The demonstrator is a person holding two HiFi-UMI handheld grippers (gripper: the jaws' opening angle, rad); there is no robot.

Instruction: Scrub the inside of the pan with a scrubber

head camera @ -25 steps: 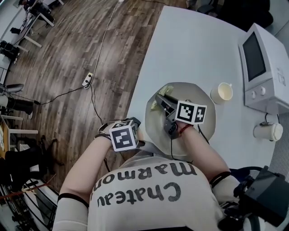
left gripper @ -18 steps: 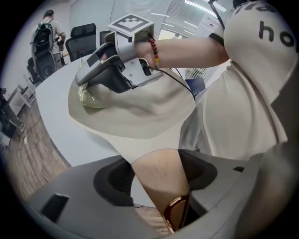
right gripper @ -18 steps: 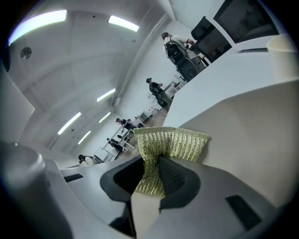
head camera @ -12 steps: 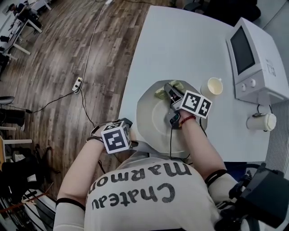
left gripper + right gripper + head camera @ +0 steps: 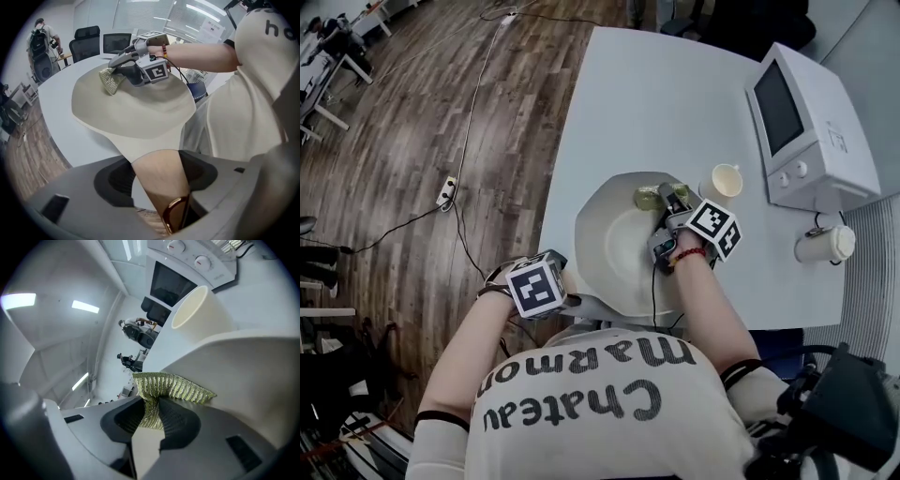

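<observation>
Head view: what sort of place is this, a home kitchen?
Likely an office or lab workspace, not a kitchen: a large white table carries a microwave, office chairs stand beyond it, and a power strip lies on the wood floor.

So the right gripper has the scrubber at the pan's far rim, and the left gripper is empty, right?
No. The left gripper is not empty: the left gripper view shows its jaws shut on the handle of the pan. The right gripper does hold the scrubber at the pan's far rim.
</observation>
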